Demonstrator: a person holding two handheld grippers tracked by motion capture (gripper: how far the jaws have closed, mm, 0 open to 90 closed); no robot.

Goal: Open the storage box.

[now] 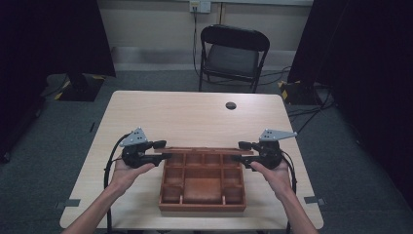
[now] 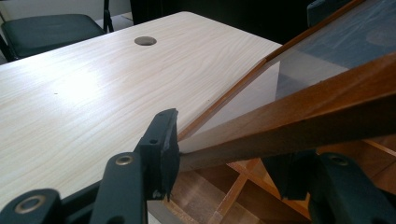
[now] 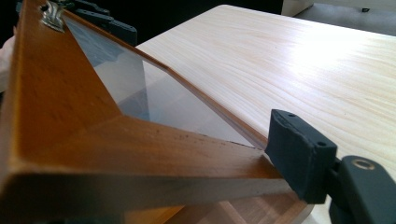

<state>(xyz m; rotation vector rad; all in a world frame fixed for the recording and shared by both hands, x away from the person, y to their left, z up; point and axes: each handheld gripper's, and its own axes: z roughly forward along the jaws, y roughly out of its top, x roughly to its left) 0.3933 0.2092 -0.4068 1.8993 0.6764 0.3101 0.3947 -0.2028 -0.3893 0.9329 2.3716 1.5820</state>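
On table (image 1: 146, 117), near its front edge: wooden compartment box (image 1: 202, 185) sitting, glass-paned lid (image 1: 204, 150) raised along the box's far side. Gripping lid frame from both ends: left gripper (image 2: 224, 158) pinching the wooden rail at the lid's left corner, jaws narrowly apart with the rail between; right gripper (image 3: 280, 158) clamping the lid's right corner, one pad touching the frame edge, other jaw hidden under wood. Judging step as swinging the lid on its hinge, opening or closing not telling. Next move calling for both hands rotating together, keeping pinch even, avoiding twisting the pane. Latch (image 3: 52, 16) showing on the lid rail farthest from the right gripper. Chair (image 1: 234, 53) standing beyond table's far edge.
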